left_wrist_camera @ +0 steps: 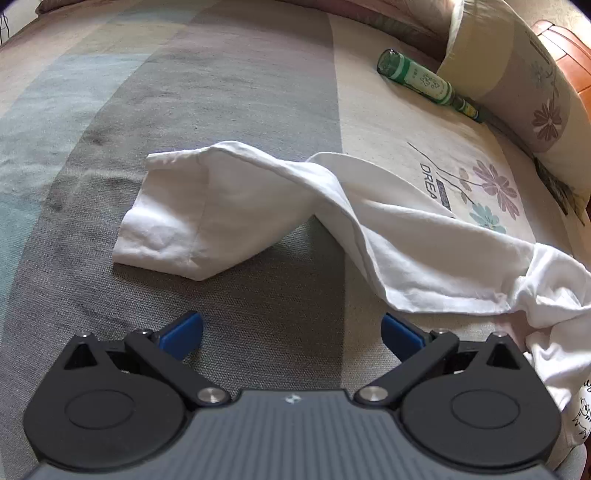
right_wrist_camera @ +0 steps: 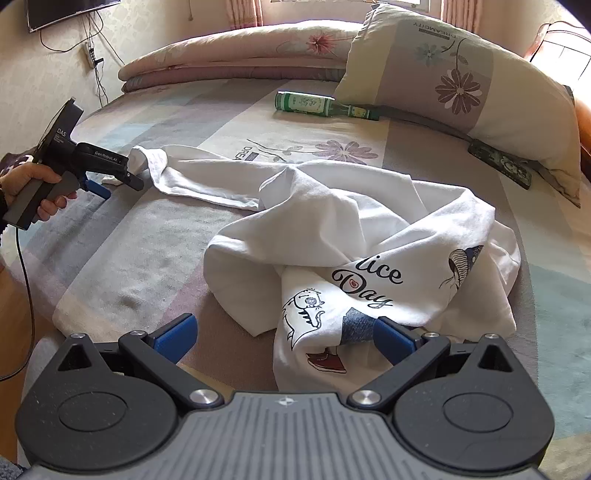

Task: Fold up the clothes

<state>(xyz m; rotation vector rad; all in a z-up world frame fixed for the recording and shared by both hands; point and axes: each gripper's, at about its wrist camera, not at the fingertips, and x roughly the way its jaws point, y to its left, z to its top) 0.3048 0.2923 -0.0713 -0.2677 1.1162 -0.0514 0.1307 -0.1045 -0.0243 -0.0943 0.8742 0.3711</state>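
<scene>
I read: shirt point(right_wrist_camera: 354, 236), "ice Day"; left gripper point(right_wrist_camera: 110, 181), "DAS" and "Gen Robot AI"; bedsheet point(left_wrist_camera: 428, 173), "DREA"; pillow point(right_wrist_camera: 443, 35), "DREAMCITY", upside down. Bottle point(right_wrist_camera: 317, 105) label illegible.

Two low wrist views across the bed point(left_wrist_camera: 258, 74), white shirt point(right_wrist_camera: 351, 221) shared.

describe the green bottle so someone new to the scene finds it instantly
Start at the big floral pillow at the head of the bed. Right at its base, beyond the crumpled white T-shirt, a green glass bottle lies on its side. It is the only green, hard item there, with a pale label.
</scene>
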